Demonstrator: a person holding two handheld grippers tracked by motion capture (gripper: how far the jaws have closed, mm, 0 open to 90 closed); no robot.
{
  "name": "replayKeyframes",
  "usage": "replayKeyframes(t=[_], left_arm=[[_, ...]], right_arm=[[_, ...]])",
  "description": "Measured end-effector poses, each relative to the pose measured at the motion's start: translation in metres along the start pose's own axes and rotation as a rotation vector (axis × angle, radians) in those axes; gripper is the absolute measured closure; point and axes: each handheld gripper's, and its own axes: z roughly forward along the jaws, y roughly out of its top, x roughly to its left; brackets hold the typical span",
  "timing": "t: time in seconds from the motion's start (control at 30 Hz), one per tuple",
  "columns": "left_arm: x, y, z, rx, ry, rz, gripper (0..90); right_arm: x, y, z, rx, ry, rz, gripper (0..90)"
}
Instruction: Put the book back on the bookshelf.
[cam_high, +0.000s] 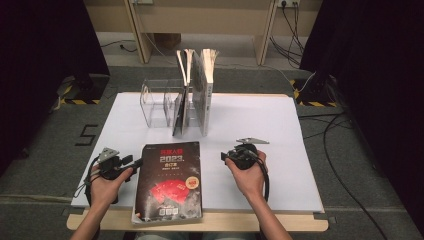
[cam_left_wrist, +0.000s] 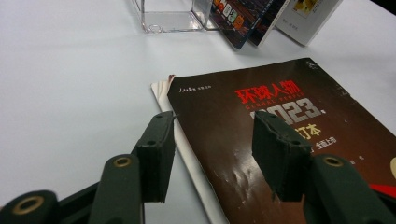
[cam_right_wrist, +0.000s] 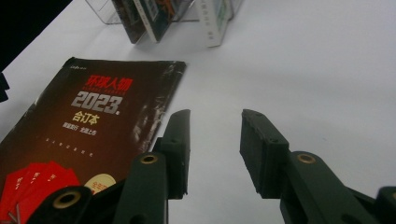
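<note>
Dark magazine (cam_high: 170, 181) lies flat at the bench's (cam_high: 260, 120) 6 o'clock edge. Left hand-held gripper (cam_left_wrist: 212, 140) is spread across its spine, right hand-held gripper (cam_right_wrist: 215, 140) spread and empty. That glossy cover could slip or crease if pinched shallow.

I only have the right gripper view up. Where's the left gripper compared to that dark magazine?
Observer: The left gripper sits at the dark magazine's left edge, jaws open, one over the cover and one over the white table.
Operator: Is it gripping the magazine?
Observer: No, the pads are apart and not pressing on it.
Operator: What's at the far end of the table?
Observer: Books stand upright against a clear holder, whose left compartments look empty.
Operator: And my right gripper?
Observer: The right gripper is to the right of the magazine, open, over bare table.
</note>
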Motion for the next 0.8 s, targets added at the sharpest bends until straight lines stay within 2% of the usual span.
replayKeyframes(t=[0.1,0.13,0.3,0.33,0.4,0.43,0.6,0.77,0.8], left_arm=[[0.000,-0.001,0.001,0.008,0.000,-0.005,49.9],[-0.001,-0.002,0.002,0.025,0.005,-0.006,49.9],[0.001,-0.004,0.003,0.032,0.016,-0.011,50.0],[0.001,-0.004,0.003,0.034,0.019,-0.014,50.1],[0.002,-0.005,0.003,0.037,0.018,-0.018,50.3],[0.002,-0.005,0.004,0.041,0.013,-0.027,50.4],[0.003,-0.006,0.006,0.049,0.011,-0.038,51.0],[0.003,-0.008,0.007,0.062,0.008,-0.049,51.5],[0.004,-0.008,0.007,0.063,0.013,-0.055,51.5]], right_arm=[[0.004,0.005,0.008,0.014,0.008,-0.008,64.9],[0.007,0.010,0.018,0.034,0.021,-0.009,66.0],[0.013,0.016,0.033,0.071,0.029,-0.019,67.7],[0.016,0.020,0.041,0.088,0.031,-0.014,68.1],[0.017,0.022,0.044,0.093,0.033,-0.015,68.3],[0.020,0.027,0.053,0.104,0.036,-0.016,69.0],[0.024,0.031,0.067,0.127,0.047,-0.011,69.6],[0.025,0.037,0.083,0.148,0.037,0.007,71.8],[0.026,0.040,0.088,0.156,0.038,0.023,72.1]])
